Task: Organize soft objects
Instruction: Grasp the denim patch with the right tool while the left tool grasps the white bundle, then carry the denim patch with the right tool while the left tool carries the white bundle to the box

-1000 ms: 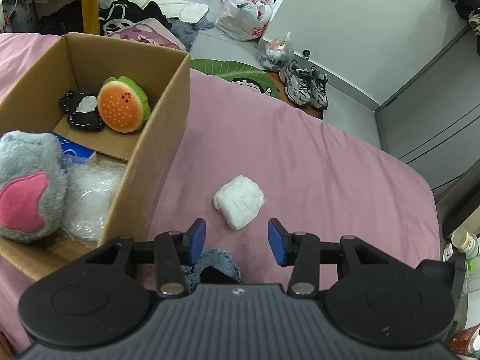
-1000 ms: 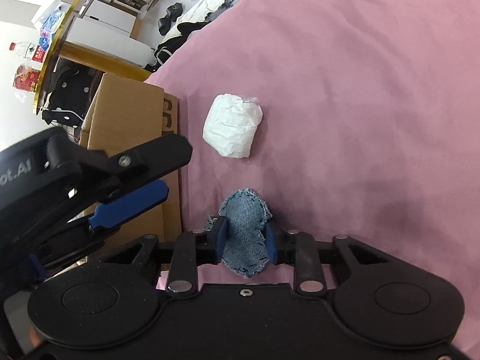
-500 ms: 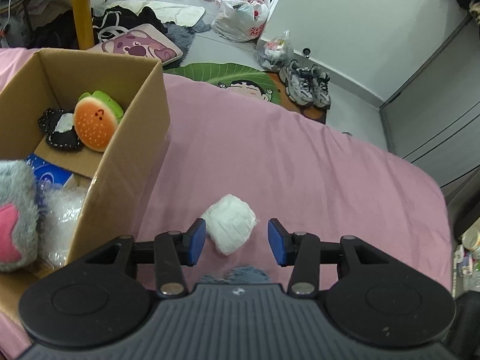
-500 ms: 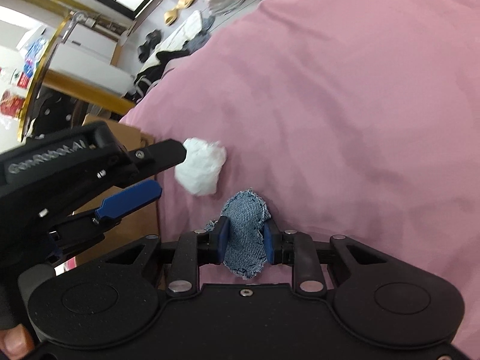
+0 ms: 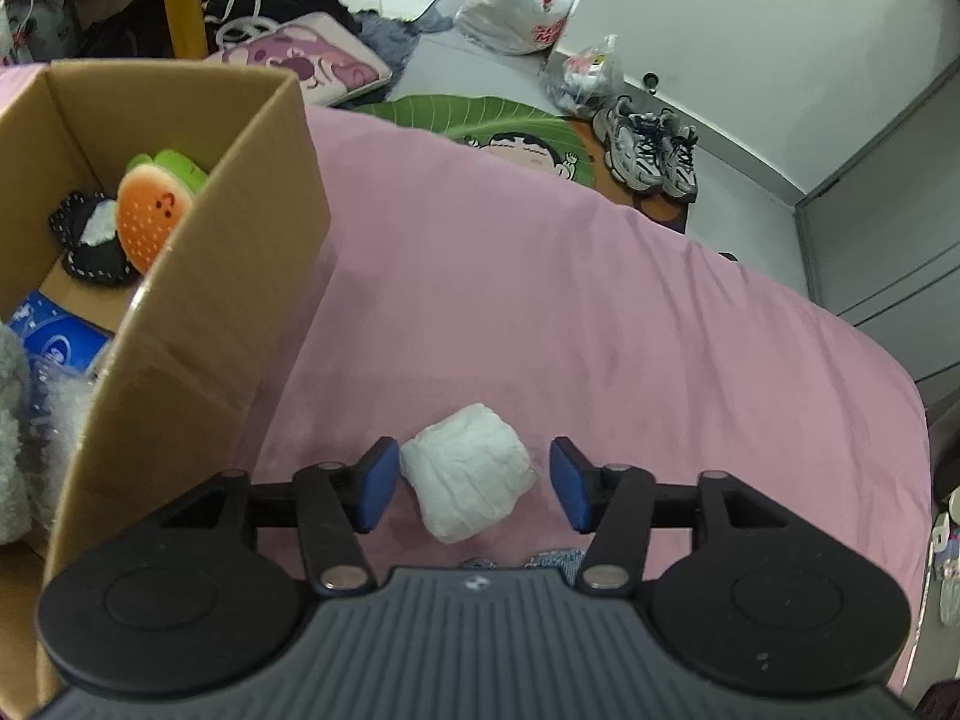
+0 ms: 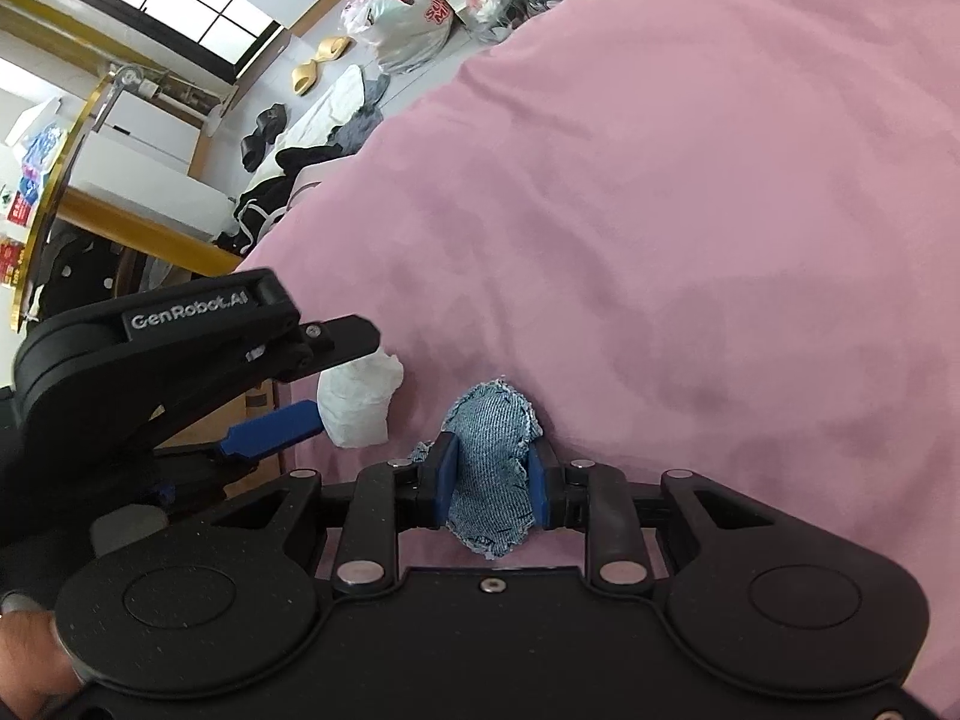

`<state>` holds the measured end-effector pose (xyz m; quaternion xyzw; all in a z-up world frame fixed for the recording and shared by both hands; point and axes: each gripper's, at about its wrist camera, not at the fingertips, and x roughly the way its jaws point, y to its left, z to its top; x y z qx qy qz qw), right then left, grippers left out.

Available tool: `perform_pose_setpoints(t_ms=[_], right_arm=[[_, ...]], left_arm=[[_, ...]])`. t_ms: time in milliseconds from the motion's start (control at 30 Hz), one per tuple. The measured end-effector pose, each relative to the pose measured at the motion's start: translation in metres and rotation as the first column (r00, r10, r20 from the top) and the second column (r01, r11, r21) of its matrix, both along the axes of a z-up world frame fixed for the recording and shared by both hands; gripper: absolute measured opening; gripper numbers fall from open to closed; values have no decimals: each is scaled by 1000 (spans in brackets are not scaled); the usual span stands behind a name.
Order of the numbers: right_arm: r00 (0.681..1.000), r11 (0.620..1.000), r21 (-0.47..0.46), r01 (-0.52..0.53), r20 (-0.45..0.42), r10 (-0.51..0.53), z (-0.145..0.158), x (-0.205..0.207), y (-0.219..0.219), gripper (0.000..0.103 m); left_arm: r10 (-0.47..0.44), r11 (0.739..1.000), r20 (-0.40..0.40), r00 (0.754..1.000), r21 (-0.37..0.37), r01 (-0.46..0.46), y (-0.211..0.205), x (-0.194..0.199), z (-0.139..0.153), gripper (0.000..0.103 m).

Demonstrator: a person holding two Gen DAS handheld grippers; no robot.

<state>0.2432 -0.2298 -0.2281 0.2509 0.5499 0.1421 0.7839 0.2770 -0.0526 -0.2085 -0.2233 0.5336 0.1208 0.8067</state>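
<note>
A white crumpled bundle [image 5: 468, 471] lies on the pink bedspread [image 5: 570, 300], sitting between the blue pads of my left gripper [image 5: 474, 483], which is open around it with gaps on both sides. In the right wrist view the same white bundle [image 6: 357, 402] shows beside the left gripper's blue finger [image 6: 270, 438]. My right gripper [image 6: 489, 483] is shut on a frayed denim pad [image 6: 492, 468], held just above the bedspread [image 6: 690, 240]. A strip of denim [image 5: 555, 558] peeks out under the left gripper's body.
A cardboard box [image 5: 198, 312] stands open on the left, holding a burger plush [image 5: 153, 216], a black-and-white item [image 5: 90, 240], a blue pack [image 5: 57, 348] and a grey plush [image 5: 12, 438]. Past the bed's edge lie sneakers [image 5: 651, 147], bags and slippers on the floor.
My left gripper has advanced to the right and forward so the white bundle now sits between its pads. The right gripper kept hold of the denim pad and tilted its view upward.
</note>
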Motion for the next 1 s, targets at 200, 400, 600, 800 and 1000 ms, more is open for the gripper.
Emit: perform_pose_setpoints(t_ms=[200, 400, 600, 800, 1000], right_arm=[[1000, 1000, -3, -14, 1, 14, 0, 2, 6, 30], [999, 998, -19, -53, 9, 53, 2, 6, 10, 37], [998, 997, -35, -64, 23, 65, 5, 7, 9, 27], [999, 999, -30, -42, 34, 43, 9, 3, 1, 27], [998, 1000, -23, -17, 66, 18, 18, -4, -4, 27]], left_arm=[[0, 1000, -26, 1000, 0, 0, -2, 5, -8, 59], [-4, 1000, -27, 1000, 15, 4, -7, 5, -11, 59], [-27, 1000, 33, 999, 16, 26, -14, -7, -2, 51], [-28, 1000, 70, 997, 14, 27, -15, -17, 15, 50], [-34, 999, 105, 994, 8, 34, -13, -36, 38, 50]])
